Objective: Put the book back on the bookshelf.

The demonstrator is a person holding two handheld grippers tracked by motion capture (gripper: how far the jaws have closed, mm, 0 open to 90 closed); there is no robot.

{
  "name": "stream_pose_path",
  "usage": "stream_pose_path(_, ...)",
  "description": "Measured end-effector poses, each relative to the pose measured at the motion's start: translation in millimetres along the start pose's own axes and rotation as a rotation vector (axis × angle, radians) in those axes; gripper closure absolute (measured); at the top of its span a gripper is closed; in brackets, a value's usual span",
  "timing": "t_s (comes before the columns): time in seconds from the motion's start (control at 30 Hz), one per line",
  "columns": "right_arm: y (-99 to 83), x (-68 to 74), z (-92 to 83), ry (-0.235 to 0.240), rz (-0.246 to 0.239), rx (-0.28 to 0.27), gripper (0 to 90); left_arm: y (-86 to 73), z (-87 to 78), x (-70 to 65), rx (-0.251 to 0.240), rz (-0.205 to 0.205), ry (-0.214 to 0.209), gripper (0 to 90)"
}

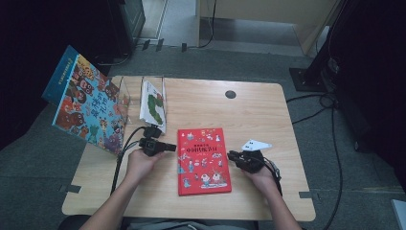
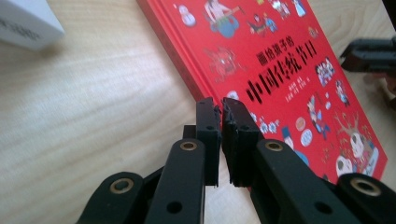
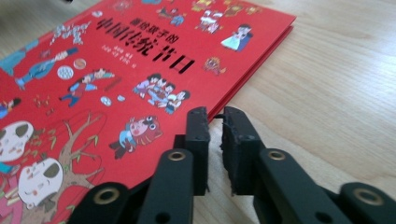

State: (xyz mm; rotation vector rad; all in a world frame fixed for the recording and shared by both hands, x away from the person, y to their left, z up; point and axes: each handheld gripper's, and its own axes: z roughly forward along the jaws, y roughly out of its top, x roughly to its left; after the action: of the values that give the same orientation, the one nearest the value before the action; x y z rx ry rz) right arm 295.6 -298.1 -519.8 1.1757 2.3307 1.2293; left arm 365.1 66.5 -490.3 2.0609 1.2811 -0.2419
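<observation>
Red book [image 1: 204,160] flat; two grippers flank it, left gripper [image 1: 173,147], right gripper [image 1: 231,155].

The red book [image 2: 280,74] is cut off by the top edge in the left gripper view and by the left edge in the right gripper view; its small cover print cannot be read from the high view.

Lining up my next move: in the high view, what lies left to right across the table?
Blue book → clear stand → green-and-white book → red book → right gripper.
</observation>
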Motion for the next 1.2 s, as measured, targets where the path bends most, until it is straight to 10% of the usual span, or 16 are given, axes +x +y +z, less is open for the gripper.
stream_pose_path(0.7,13.6,2.8,6.0,-0.010,0.019,-0.002,69.1,-23.0,2.6,-9.5,0.036,-0.010,-0.015,86.2)
stream_pose_path(0.87,17.6,-2.7,5.9,0.018,0.176,0.068,66.4,-26.2,10.6,-14.0,0.049,0.011,0.020,88.1)
stream_pose_path(1.2,21.5,-5.3,10.5,0.045,0.289,0.133,66.0,-28.1,13.7,-16.5,0.026,0.009,0.009,90.0)
